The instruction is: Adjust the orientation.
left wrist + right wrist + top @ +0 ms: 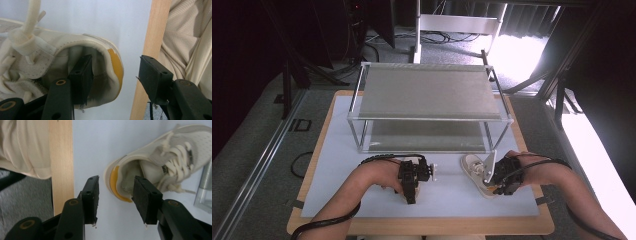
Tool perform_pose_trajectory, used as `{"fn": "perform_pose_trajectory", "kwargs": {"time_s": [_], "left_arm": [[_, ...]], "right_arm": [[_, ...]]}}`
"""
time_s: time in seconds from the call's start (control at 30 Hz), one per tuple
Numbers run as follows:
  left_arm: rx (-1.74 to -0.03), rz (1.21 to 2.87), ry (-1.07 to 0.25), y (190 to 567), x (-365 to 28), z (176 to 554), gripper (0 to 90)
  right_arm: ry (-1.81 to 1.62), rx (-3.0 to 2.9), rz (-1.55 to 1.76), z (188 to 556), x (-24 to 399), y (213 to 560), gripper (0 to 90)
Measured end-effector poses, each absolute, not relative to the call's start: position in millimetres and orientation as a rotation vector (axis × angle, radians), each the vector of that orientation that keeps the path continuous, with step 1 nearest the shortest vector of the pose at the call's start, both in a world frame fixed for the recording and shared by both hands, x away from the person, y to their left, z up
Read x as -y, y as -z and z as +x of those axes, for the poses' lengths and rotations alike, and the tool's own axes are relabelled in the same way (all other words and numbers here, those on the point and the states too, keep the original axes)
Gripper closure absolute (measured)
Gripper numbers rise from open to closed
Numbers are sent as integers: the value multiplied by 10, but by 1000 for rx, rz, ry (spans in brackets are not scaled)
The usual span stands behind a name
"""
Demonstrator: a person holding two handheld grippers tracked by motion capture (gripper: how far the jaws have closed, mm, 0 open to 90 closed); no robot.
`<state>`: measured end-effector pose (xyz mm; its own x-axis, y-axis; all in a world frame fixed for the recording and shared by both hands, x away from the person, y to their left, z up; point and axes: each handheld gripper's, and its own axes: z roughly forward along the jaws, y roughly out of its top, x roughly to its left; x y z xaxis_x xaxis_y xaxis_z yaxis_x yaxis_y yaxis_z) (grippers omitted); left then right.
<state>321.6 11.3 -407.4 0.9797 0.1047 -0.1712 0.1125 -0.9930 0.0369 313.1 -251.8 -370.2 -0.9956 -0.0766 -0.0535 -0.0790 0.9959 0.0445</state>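
Two spread grippers, left gripper [112, 77] and right gripper [116, 200], each straddle a cream shoe's [160, 157] heel collar, one jaw inside, toes pointing toward the rack [432, 117].

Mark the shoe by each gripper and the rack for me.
Left shoe [113, 62], left gripper view, yellow heel patch.
Right shoe [197, 138], right gripper view, side panel.
Rack [432, 92], high view, top shelf.

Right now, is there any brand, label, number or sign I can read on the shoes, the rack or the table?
None can be read.
Left shoe: plain cream upper, yellow heel patch, no lettering.
Right shoe: a small dark mark by the laces, too blurred to read.
Rack: bare metal shelves, no label.
Table: white mat and wood edge, no print.
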Motion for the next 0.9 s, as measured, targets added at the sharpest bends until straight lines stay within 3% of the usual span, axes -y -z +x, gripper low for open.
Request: {"fn": "perform_pose_trajectory", "kwargs": {"time_s": [0.27, 0.37, 0.9], "left_arm": [[-165, 3080, 259, 4082, -122, 3215, 452], [-168, 3069, 264, 4073, -134, 3215, 452], [-140, 3040, 197, 4009, -157, 3186, 483]], "right_arm": [[30, -3103, -194, 3174, 2416, 3900, 626], [80, -3126, -235, 3210, 2374, 4015, 741], [-221, -3045, -71, 3150, 1994, 3840, 757]]}}
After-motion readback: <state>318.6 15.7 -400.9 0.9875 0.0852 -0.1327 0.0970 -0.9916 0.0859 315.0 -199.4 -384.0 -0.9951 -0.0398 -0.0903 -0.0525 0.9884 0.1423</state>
